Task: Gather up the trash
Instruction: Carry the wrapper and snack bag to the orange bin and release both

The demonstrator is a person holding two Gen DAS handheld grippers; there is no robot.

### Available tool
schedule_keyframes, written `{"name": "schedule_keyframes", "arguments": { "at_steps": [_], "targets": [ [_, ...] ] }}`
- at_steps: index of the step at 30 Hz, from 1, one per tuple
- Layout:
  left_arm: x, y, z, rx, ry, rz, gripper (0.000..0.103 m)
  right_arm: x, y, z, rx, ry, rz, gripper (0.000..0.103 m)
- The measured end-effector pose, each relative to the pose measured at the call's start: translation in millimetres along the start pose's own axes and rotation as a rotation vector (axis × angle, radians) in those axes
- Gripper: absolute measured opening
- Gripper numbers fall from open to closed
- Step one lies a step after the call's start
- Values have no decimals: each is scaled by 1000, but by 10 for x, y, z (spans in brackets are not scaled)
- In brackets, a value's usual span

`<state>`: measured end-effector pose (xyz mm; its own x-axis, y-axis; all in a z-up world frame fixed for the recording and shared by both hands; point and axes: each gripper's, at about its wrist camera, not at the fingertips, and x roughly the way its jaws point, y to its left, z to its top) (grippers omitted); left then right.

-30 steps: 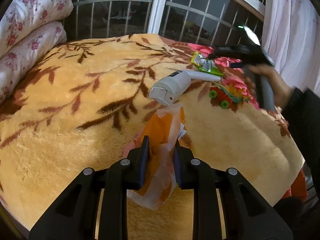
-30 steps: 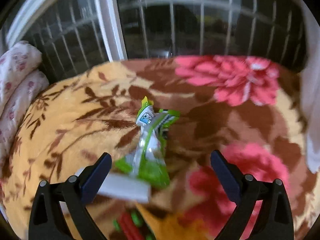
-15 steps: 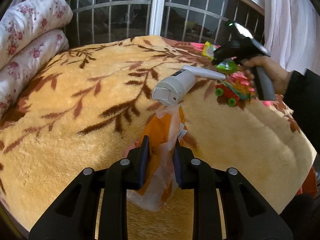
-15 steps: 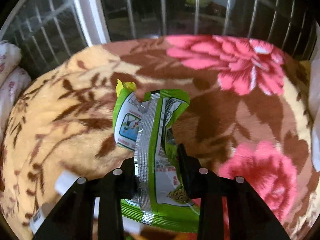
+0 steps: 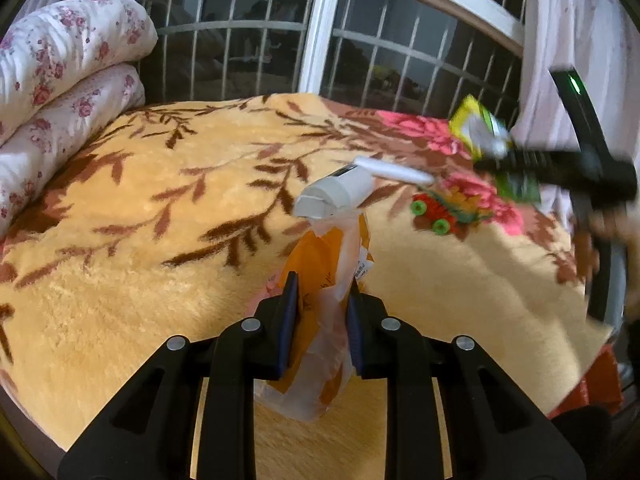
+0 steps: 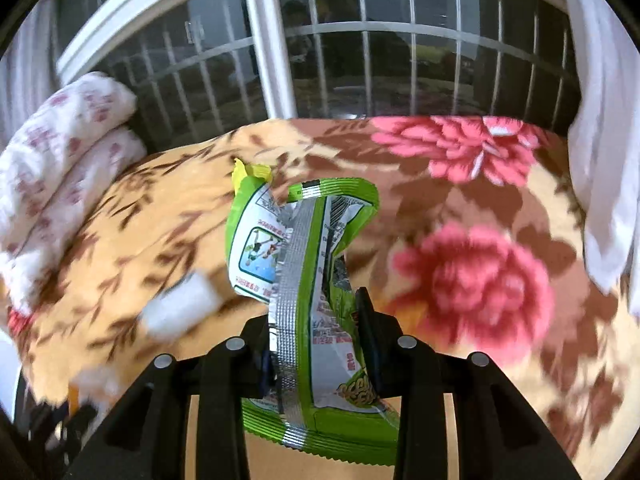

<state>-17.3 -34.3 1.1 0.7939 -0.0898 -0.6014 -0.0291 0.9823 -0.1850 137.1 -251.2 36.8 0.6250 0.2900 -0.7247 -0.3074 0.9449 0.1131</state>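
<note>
Green snack wrapper (image 6: pixel 308 300) is pinched in my right tongs (image 6: pixel 320 344), lifted clear of the bed (image 5: pixel 140 216); my left tongs (image 5: pixel 320 308) clamp the orange bag (image 5: pixel 328 280). I'd keep both grips firm and carry the wrapper smoothly to the bag's mouth.

Crumpled orange wrapper (image 5: pixel 320 300) upright in left claw (image 5: pixel 320 304), torn green snack packet (image 6: pixel 308 280) upright in right claw (image 6: pixel 320 336)

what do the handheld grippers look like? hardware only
Both the left gripper and right gripper are matte black plastic: two flat parallel fingers on angular linkage arms with silver round pins at the pivots. Left fingers carry dark blue pads. Seen from the left wrist, the right unit has a green indicator light on top.
</note>
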Motion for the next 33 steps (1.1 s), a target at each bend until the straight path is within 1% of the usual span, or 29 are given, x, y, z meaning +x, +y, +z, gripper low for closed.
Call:
{"name": "schedule_keyframes", "arguments": {
  "at_steps": [5,9,14,21,27,30,33],
  "targets": [
    [-237,-82,-39,17,-29,-23,22,-331,135,-651,20,5,70,34],
    [-403,-174,-142,42,-28,-23,22,-646,258,-1087,-1,-39,67,34],
    [-621,-306,-280,68,-22,-18,22,-989,342,-1420,-24,-90,49,35],
    [-971,-519,-533,140,-18,6,22,-1481,542,-1956,-83,-125,71,35],
    [-1152,-649,-877,199,50,5,22,-1668,621,-2376,-109,-89,83,35],
    [-1183,-677,-1071,232,100,-19,22,-1676,627,-2602,-122,-42,67,35],
    [-1176,-685,-1262,269,151,-33,22,-1634,604,-2745,-120,10,69,35]
  ]
}}
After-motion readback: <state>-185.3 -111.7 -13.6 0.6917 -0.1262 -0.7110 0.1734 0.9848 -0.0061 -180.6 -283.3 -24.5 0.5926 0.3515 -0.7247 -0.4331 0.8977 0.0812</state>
